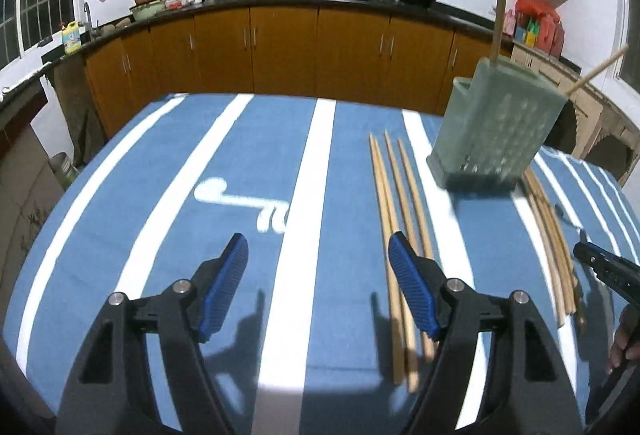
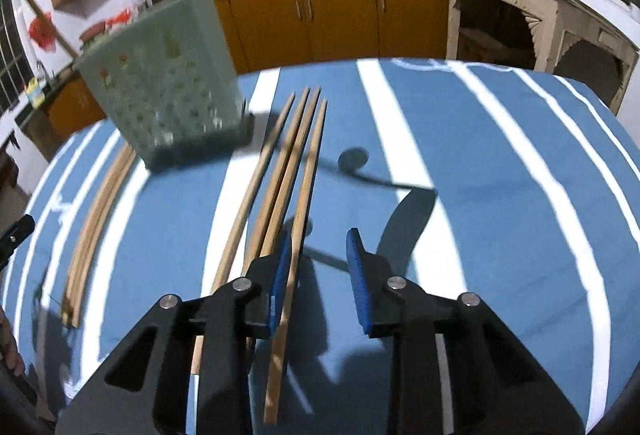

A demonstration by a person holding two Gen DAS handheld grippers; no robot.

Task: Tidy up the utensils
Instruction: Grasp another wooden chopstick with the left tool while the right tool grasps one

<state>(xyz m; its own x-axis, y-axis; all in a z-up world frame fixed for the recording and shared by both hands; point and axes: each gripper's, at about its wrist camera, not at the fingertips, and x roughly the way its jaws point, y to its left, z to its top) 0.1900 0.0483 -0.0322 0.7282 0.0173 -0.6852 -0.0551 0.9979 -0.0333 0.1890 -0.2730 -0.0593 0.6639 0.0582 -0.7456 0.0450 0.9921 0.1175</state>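
A: Kitchen backdrop, orange cabinets [image 1: 280,47]; your tabletop [image 1: 240,163] wears a blue cloth with white stripes.

B: The green utensil holder [image 1: 496,127] stands toward its far side, a stick or two poking out; chopsticks lie in two groups either side, one [image 1: 400,203] beside your left tongs [image 1: 318,259], which gape wide, empty.

A: Your right tongs [image 2: 320,247] stand partly open; the other group [image 2: 292,163] runs under them, one chopstick along the left pad; gripped, I can't tell.
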